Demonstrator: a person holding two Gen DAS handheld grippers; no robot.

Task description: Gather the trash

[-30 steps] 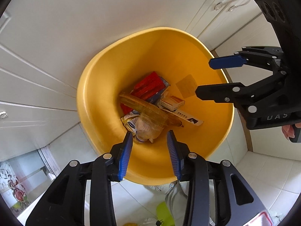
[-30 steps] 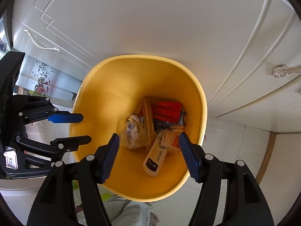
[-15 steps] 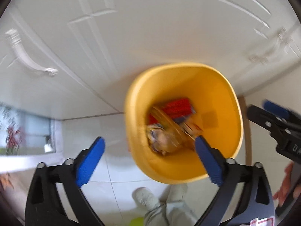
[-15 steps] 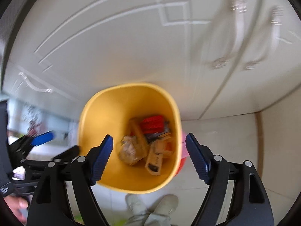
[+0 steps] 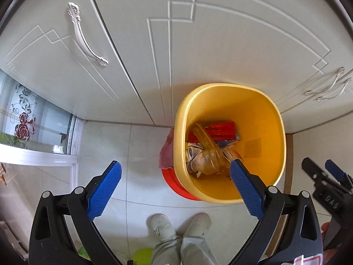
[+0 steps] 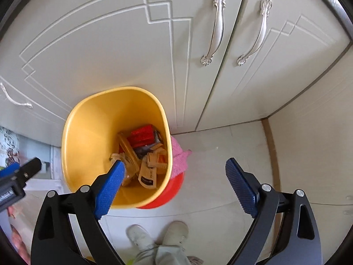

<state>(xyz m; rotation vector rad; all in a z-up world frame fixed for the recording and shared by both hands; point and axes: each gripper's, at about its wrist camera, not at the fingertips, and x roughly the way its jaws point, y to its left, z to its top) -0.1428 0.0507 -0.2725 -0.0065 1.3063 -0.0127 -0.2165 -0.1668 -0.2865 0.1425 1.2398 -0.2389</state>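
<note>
- Nearest the lens, left gripper (image 5: 175,186): spread wide and empty, blue dimpled pads (image 5: 103,191) on black angular fingers, held high above the floor and not reaching into anything.
- Same for the right gripper (image 6: 175,184): spread wide, pinching nothing, its left pad overlapping the bin's rim only by line of sight.
- Below, between the fingers: pale shoes (image 5: 162,226) and trouser legs, standing just in front of the bin, probably to look straight down into it.
- Beyond, yellow bin (image 5: 260,190): smooth glossy plastic, rounded-square mouth, upright on pale floor tiles (image 5: 106,145) against the cabinets.
- Trash inside, at the bottom: a clear crumpled plastic bottle (image 5: 204,160), a red carton (image 5: 220,130), small cardboard boxes (image 6: 152,165), piled loosely as dropped items would land.
- Tucked under and beside the bin: a red basin (image 5: 178,186) with a pink fuzzy cloth (image 5: 166,154) draped on it.
- Farthest: white cabinet doors (image 5: 220,50) with embossed line panels and ornate silver handles (image 6: 215,24).
- Judging by the empty tongs, dropping-off appears done; no loose trash visible on the floor.
</note>
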